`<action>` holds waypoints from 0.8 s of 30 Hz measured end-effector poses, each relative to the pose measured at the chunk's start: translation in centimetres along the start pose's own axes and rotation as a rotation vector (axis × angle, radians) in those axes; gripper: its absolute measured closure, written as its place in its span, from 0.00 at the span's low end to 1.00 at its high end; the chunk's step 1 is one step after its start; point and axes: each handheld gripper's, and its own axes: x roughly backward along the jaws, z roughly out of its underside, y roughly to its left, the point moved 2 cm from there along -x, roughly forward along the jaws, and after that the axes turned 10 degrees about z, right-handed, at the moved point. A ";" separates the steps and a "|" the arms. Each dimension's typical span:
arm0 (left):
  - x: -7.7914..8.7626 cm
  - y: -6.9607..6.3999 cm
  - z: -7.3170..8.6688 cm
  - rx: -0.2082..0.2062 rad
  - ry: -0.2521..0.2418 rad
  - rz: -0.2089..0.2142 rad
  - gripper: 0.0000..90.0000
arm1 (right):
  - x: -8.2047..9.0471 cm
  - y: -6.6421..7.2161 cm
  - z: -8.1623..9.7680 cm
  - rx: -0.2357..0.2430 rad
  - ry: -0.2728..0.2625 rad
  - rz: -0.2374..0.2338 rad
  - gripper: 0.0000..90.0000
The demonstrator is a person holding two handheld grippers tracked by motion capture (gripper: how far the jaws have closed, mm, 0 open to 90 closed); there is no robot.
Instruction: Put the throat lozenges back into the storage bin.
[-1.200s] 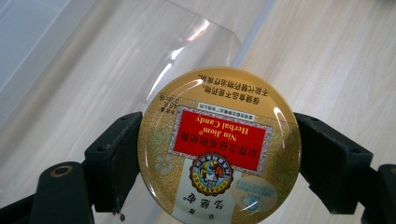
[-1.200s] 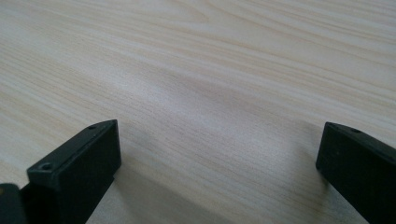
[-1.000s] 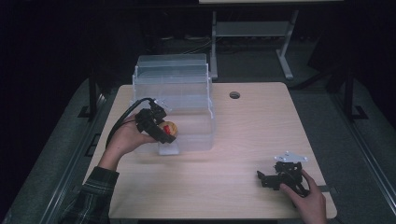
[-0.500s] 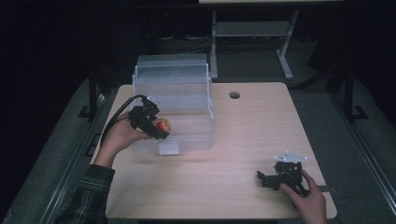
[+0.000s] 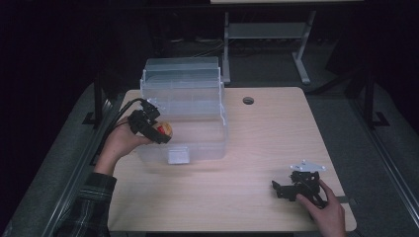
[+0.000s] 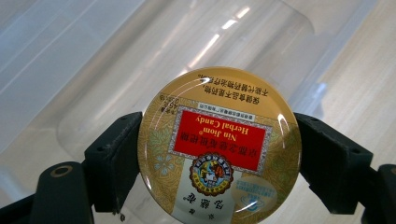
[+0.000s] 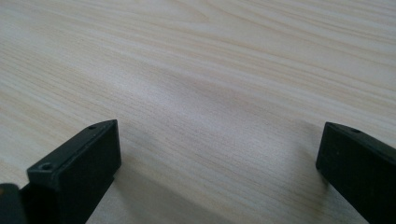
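Note:
A round gold candy tin [image 6: 218, 145] with a red label is clamped between the two black jaws of my left gripper [image 6: 218, 158]. In the high view the left gripper [image 5: 157, 132] holds the tin [image 5: 165, 130] above the left front corner of a clear plastic box [image 5: 197, 138] whose lid [image 5: 181, 74] stands open at the back. My right gripper [image 5: 277, 189] rests low on the table [image 5: 276, 133] near the front right, jaws wide apart over bare wood [image 7: 219, 116], holding nothing.
A clear latch tab [image 5: 178, 155] hangs on the box's front wall. A round cable hole [image 5: 248, 100] sits in the table behind the box. A metal stand [image 5: 267, 34] is beyond the far edge. Dark floor surrounds the table.
My left gripper has carried the tin up and slightly back, from the box's front wall to over its left front corner. The right gripper has stayed put.

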 end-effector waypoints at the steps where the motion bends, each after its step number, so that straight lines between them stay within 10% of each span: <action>1: 0.0 0.2 0.1 0.008 0.000 -0.004 0.22 | 0.0 0.0 0.0 0.000 0.000 0.000 0.00; 24: 0.6 3.4 2.5 0.089 0.009 -0.072 0.22 | 0.0 0.0 0.0 0.000 0.000 0.000 0.00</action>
